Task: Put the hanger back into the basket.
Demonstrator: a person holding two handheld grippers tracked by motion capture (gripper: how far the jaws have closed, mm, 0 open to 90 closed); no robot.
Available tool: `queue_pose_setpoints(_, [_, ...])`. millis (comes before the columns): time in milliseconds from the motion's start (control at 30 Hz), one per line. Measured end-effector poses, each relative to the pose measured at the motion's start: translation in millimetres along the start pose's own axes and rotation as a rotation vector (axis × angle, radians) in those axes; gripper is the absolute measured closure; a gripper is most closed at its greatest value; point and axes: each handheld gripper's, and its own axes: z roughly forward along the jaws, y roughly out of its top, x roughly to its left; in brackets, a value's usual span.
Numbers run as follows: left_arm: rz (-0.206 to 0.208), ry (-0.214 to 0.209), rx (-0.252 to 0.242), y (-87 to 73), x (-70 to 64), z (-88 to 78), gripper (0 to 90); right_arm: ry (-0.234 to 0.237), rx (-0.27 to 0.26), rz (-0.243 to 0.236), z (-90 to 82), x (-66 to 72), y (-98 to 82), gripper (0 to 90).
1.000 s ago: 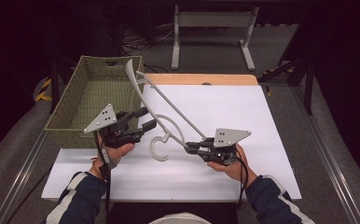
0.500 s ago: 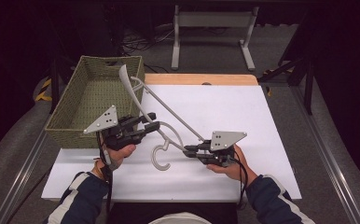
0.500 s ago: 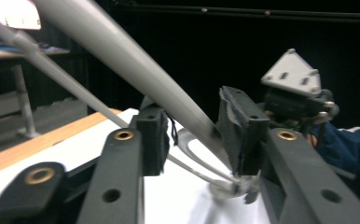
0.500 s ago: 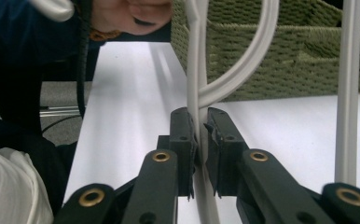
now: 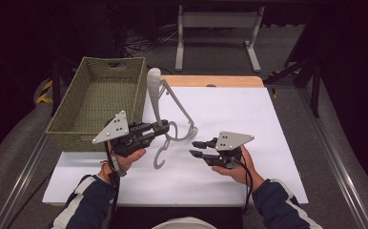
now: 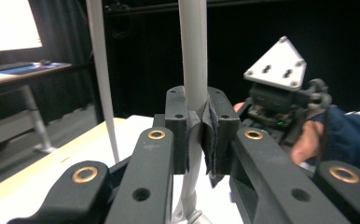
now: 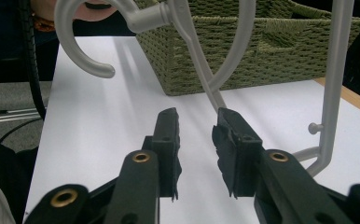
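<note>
A grey plastic clothes hanger (image 5: 159, 112) is lifted off the white tabletop, tilted up toward the basket, its hook (image 5: 160, 152) hanging low. My left gripper (image 5: 165, 128) is shut on the hanger's bar near the hook; in the left gripper view the bar (image 6: 193, 56) rises straight between the two pads. My right gripper (image 5: 195, 148) stands open just right of the hanger, apart from it. In the right gripper view the open gripper (image 7: 196, 140) has nothing between its pads, with the hook (image 7: 82, 51) and the hanger's arm (image 7: 336, 70) beyond.
A green woven basket (image 5: 67, 125) sits at the table's left, close behind the left hand. The white board (image 5: 249, 119) covers the table; a wooden edge (image 5: 210, 81) shows at the back. A metal frame (image 5: 218, 21) stands on the floor beyond.
My right gripper has let go of the hanger's end and opened, drawing back. The left gripper has swung the hanger up and toward the basket.
</note>
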Motion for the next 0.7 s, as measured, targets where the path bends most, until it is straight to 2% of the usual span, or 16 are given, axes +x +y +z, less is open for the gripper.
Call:
queue_pose_setpoints(167, [0.067, 0.052, 0.019, 20.9, 1.3, 6.9, 82.2, -0.047, 0.013, -0.008, -13.1, 1.0, -2.8, 62.4])
queue_pose_setpoints(233, [0.074, 0.056, 0.024, 25.1, 1.3, 8.1, 82.2, -0.061, 0.017, 0.000, -18.7, -0.3, -5.8, 60.8])
queue_pose_setpoints(300, [0.118, 0.077, 0.034, 38.2, 3.9, 10.7, 82.2, -0.076, 0.020, 0.009, -24.6, -1.8, -9.1, 60.5])
queue_pose_setpoints(333, [0.118, 0.077, 0.034, 38.2, 3.9, 10.7, 82.2, -0.082, 0.024, 0.011, -27.3, -2.4, -10.8, 59.8])
queue_pose_setpoints(367, [0.146, 0.098, 0.043, 45.7, 5.1, 12.7, 82.2, -0.091, 0.028, 0.011, -29.8, -2.7, -12.6, 59.4])
queue_pose_setpoints(400, [0.146, 0.098, 0.043, 45.7, 5.1, 12.7, 82.2, -0.100, 0.036, 0.010, -32.1, -2.7, -14.5, 59.1])
queue_pose_setpoints(567, [0.178, 0.143, 0.054, 57.7, 11.1, 12.1, 82.2, -0.115, 0.056, 0.014, -39.9, -3.4, -21.8, 57.0])
queue_pose_setpoints(700, [0.224, 0.212, 0.075, 62.8, 19.0, 8.3, 82.2, -0.098, 0.064, 0.036, -41.5, -3.0, -26.3, 56.0])
